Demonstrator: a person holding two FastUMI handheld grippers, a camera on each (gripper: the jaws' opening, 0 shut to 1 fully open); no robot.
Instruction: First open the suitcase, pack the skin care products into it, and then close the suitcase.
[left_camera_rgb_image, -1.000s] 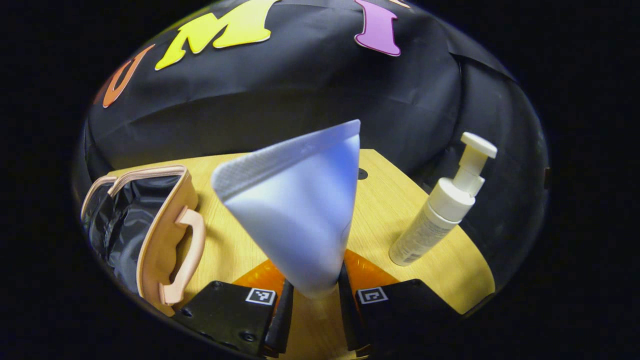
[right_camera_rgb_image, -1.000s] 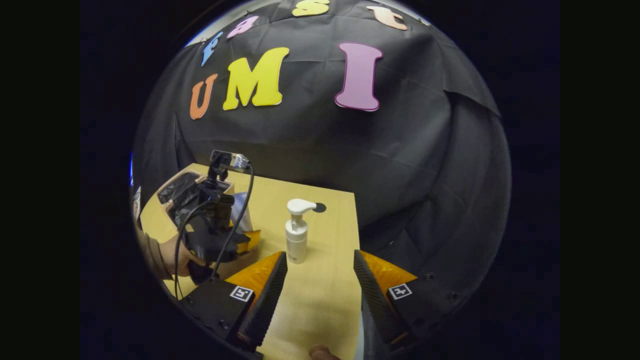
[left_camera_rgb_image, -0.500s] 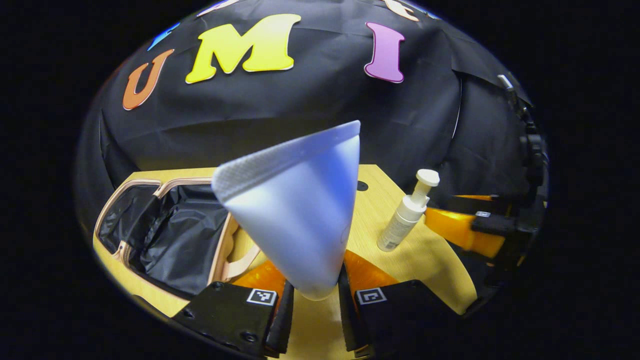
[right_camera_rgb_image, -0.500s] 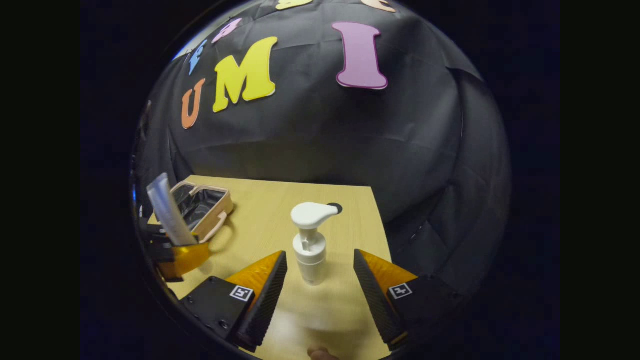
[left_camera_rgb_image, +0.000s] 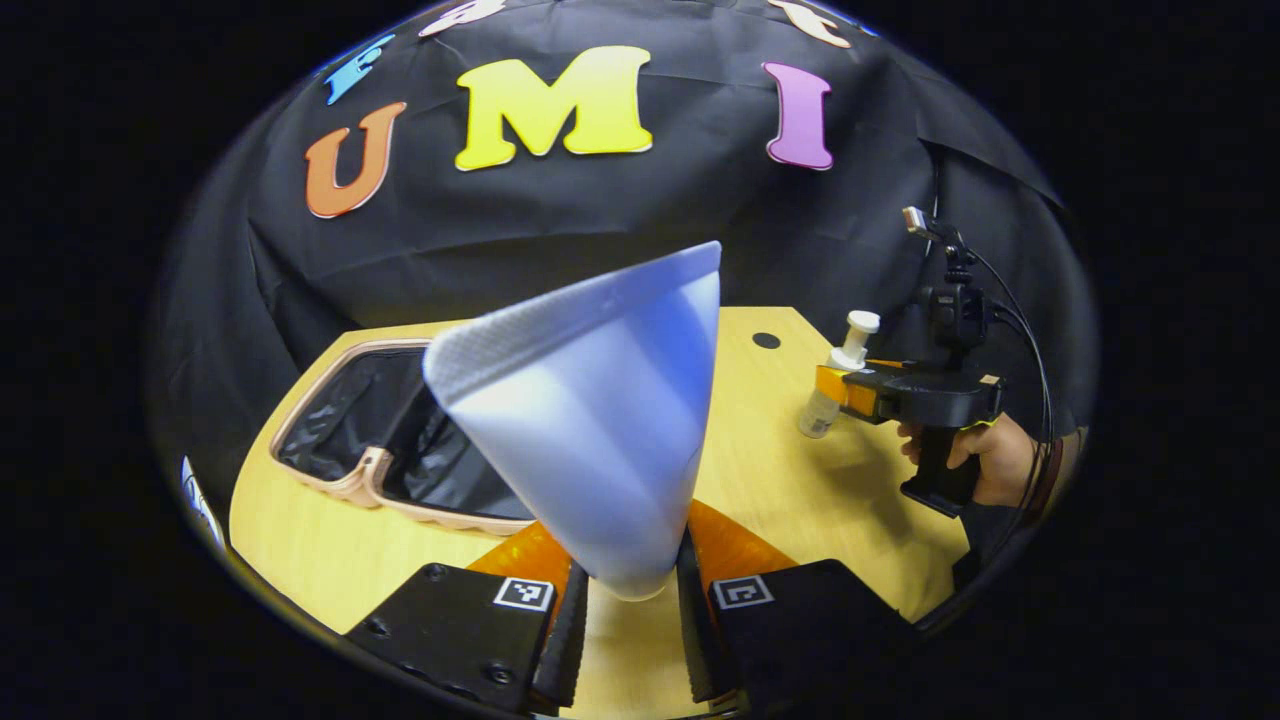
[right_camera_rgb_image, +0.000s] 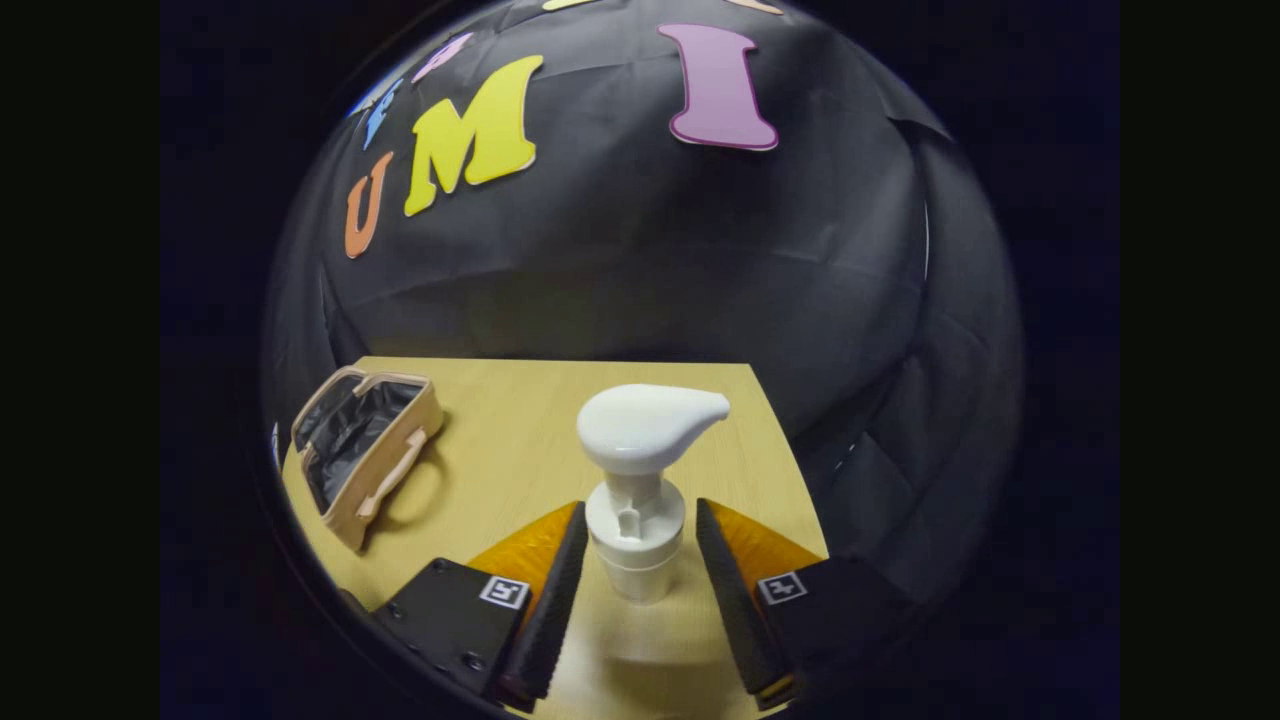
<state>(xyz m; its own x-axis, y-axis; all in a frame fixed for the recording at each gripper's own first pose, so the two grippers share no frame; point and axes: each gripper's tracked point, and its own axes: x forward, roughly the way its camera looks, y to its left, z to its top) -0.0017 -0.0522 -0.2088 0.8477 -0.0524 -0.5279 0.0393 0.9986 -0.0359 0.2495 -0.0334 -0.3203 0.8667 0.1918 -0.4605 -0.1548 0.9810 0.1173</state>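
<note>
1. Counts: one suitcase (left_camera_rgb_image: 400, 440), one squeeze tube (left_camera_rgb_image: 590, 400), one pump bottle (right_camera_rgb_image: 635, 500), two grippers, one wooden tabletop (left_camera_rgb_image: 790, 490).
2. Left gripper (left_camera_rgb_image: 628, 625): jaws clamped on the tube's narrow lower end; the tube points up and away from the camera, flat crimped end at 12 o'clock, hanging above the tabletop with the suitcase at about 9 o'clock behind it.
3. Right gripper (right_camera_rgb_image: 640, 610): jaws set either side of the pump bottle's collar, very close; cannot tell whether they press on it. Bottle stands upright on the tabletop.
4. In the left gripper view the right gripper (left_camera_rgb_image: 850, 385) sits at 3 o'clock, level and pointing at the bottle (left_camera_rgb_image: 838, 375), held by a hand (left_camera_rgb_image: 975, 460) on a pistol-type grip with cables looping off it.
5. Suitcase: small, peach-tan shell, lid open, glossy black lining, handle on its side; lies at 9 o'clock in the right gripper view (right_camera_rgb_image: 365, 455), well apart from the bottle.
6. Tube: pale blue-white, matte, textured crimp. Bottle: white, pump nozzle pointing to 3 o'clock in the right gripper view.
</note>
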